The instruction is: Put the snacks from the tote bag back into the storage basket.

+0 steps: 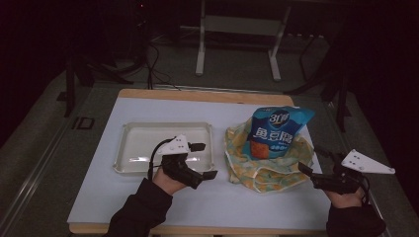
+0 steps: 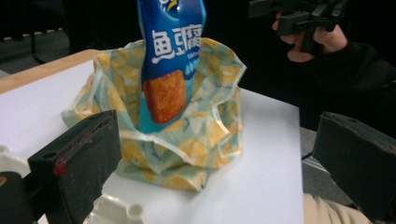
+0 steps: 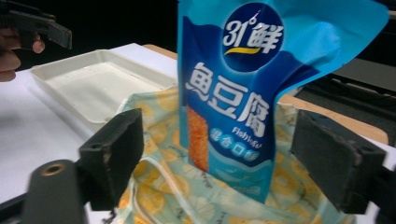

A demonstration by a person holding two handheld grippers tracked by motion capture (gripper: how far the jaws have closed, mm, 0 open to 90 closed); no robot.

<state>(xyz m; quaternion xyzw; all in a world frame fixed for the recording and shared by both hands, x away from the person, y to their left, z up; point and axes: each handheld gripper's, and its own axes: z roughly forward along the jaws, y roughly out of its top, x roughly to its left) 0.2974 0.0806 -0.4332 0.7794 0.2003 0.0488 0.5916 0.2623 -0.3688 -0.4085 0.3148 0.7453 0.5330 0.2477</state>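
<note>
A blue snack pouch (image 1: 278, 129) with an orange square printed on it stands upright inside a crumpled yellow-patterned bag (image 1: 267, 168) on the right half of the white table top. My left gripper (image 1: 205, 160) is open, a short way left of the patterned bag, over the tray's right end. My right gripper (image 1: 311, 160) is open too, just off the bag's right side and not touching it. From the left gripper (image 2: 219, 163) the pouch (image 2: 170, 60) and bag (image 2: 187, 140) stand ahead of the wide jaws. The right gripper (image 3: 226, 158) faces the pouch (image 3: 243, 93) closely.
An empty white tray (image 1: 163, 143) lies left of the bag and appears again as the tray (image 3: 93, 84) beyond the pouch. The white sheet (image 1: 148, 197) covers a wooden table; its right edge runs close to the right hand. Stand legs and cables lie on the floor behind.
</note>
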